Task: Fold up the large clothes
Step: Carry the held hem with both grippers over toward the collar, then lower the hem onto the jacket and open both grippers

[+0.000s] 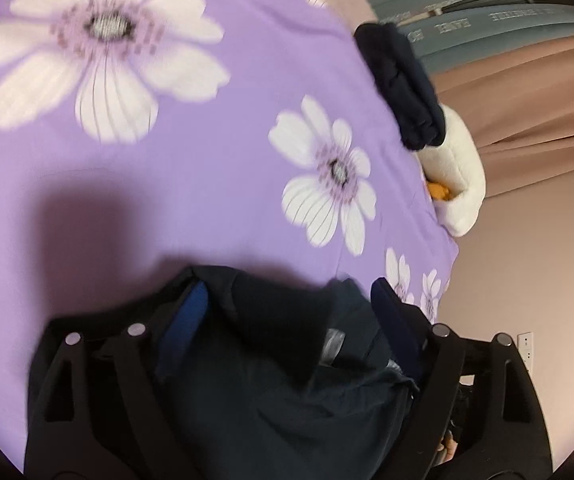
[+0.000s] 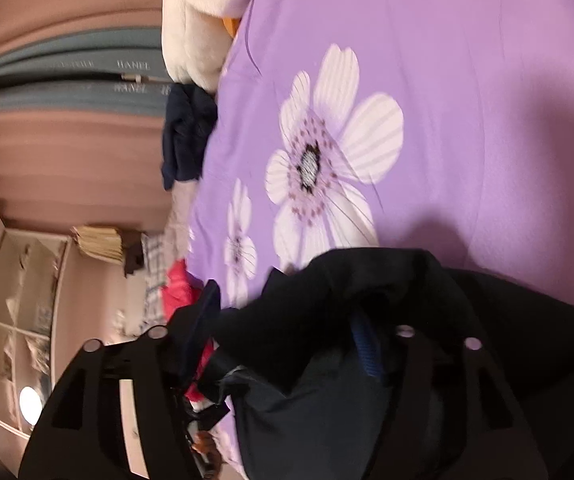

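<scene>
Between the fingers of both grippers bunches a dark navy garment, lifted above the purple flowered bedsheet; the left gripper and right gripper each pinch its folds. At the bed's edge lie folded dark clothes touching a white plush toy. Only the right wrist view shows a red garment and a white shelf beyond.

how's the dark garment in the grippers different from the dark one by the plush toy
The held garment hangs bunched between the left gripper and right gripper; the folded garment lies compact at the bedspread's edge. The held one looks bigger. Both are dark.
</scene>
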A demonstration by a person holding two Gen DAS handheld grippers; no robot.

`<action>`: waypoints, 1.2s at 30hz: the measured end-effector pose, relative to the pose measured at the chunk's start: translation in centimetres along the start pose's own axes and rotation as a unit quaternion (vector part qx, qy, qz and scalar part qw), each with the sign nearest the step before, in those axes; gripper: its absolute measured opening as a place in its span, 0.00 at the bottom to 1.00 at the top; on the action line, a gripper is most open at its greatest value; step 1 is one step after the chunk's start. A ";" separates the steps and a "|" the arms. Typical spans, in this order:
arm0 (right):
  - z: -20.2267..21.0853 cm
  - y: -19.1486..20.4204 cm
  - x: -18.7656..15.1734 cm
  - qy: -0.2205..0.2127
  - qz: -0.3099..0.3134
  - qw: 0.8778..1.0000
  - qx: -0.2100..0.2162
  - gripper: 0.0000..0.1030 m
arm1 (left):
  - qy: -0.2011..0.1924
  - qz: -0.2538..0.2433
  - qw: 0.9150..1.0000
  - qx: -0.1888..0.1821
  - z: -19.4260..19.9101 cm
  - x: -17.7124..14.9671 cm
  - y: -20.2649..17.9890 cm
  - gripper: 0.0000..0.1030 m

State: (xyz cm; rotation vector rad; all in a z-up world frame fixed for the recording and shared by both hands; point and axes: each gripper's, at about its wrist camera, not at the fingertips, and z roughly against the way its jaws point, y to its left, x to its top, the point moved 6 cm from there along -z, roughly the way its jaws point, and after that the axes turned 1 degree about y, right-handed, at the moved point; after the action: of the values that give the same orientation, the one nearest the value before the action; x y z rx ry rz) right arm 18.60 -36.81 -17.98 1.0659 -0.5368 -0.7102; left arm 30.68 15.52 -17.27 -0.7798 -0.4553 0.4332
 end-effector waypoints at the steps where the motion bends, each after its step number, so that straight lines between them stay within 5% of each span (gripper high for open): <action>1: 0.5 0.3 0.3 -0.009 -0.005 1.000 0.009 0.66 | -0.011 0.000 1.000 0.006 0.6 0.4 -0.1 0.84; 5: 4.2 1.7 1.7 -0.083 0.013 0.996 0.032 0.75 | -0.057 -0.029 0.997 0.040 3.2 0.7 -0.6 0.85; 8: 3.7 3.8 -0.8 -0.031 0.137 0.989 -0.040 0.75 | -0.040 -0.110 0.991 0.071 3.4 -1.5 -2.3 0.86; 13: 1.4 4.0 -8.2 0.058 0.337 0.922 -0.179 0.68 | 0.006 -0.257 0.959 0.116 1.9 -8.1 -3.9 0.86; 17: 0.8 -0.2 -10.3 0.074 0.412 0.865 -0.277 0.66 | 0.034 -0.263 0.952 0.150 0.2 -10.1 -0.8 0.86; 21: 1.3 -1.6 -9.6 0.062 0.401 0.868 -0.286 0.61 | 0.028 -0.239 0.958 0.158 0.5 -10.0 2.0 0.85; 22: 1.1 -1.1 -9.5 0.056 0.404 0.863 -0.297 0.61 | 0.023 -0.233 0.960 0.155 1.1 -9.9 2.1 0.85; 23: 0.6 -0.3 -9.5 0.047 0.428 0.846 -0.314 0.61 | 0.020 -0.230 0.960 0.155 1.6 -10.0 2.1 0.85; 25: -0.9 2.2 -11.0 0.054 0.486 0.820 -0.299 0.61 | 0.009 -0.231 0.961 0.152 3.1 -10.3 2.1 0.86; 28: -4.1 5.7 -13.7 0.099 0.543 0.801 -0.231 0.61 | 0.005 -0.239 0.959 0.150 4.1 -11.1 2.0 0.86; 32: -10.9 9.4 -17.0 0.186 0.641 0.715 -0.208 0.61 | 0.015 -0.244 0.959 0.141 4.4 -12.5 1.7 0.88; 36: -16.1 10.5 -16.8 0.240 0.657 0.684 -0.206 0.62 | 0.011 -0.249 0.957 0.146 4.1 -12.8 1.4 0.90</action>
State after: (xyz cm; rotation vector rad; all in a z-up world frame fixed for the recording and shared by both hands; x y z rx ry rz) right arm 21.50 -11.51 -15.69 0.1942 -0.4957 0.7198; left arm 17.64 12.00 -18.68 -0.3622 -0.5330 0.0164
